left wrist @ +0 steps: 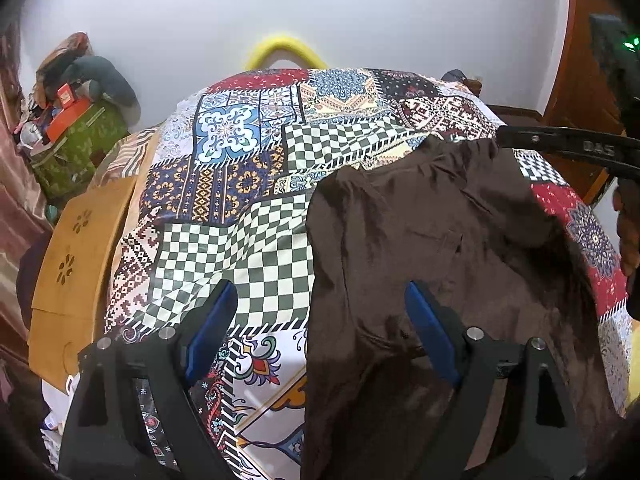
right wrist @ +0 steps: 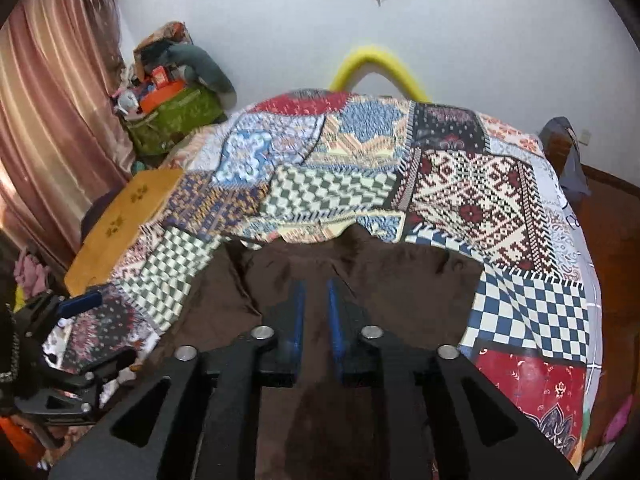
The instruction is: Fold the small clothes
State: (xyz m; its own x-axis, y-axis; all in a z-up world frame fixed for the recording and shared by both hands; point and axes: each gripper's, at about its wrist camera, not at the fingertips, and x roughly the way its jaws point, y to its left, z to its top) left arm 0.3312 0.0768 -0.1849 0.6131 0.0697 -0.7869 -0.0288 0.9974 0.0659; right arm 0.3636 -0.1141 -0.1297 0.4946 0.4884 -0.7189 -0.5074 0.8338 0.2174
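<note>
Where boxes fill it, green bag (right wrist: 176, 120) bulges.

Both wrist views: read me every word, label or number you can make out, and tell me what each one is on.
"DAS": pale letters on the black finger of the right gripper, seen in the left wrist view; the letters may run on past that.
Orange boxes on the pile in the corner: print too small to read.
Bedspread: patterns only, no words.
Brown shirt: no label showing.

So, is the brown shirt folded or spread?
Mostly spread: the brown shirt lies open on the bedcover, collar and pocket showing, though wrinkled.
</note>
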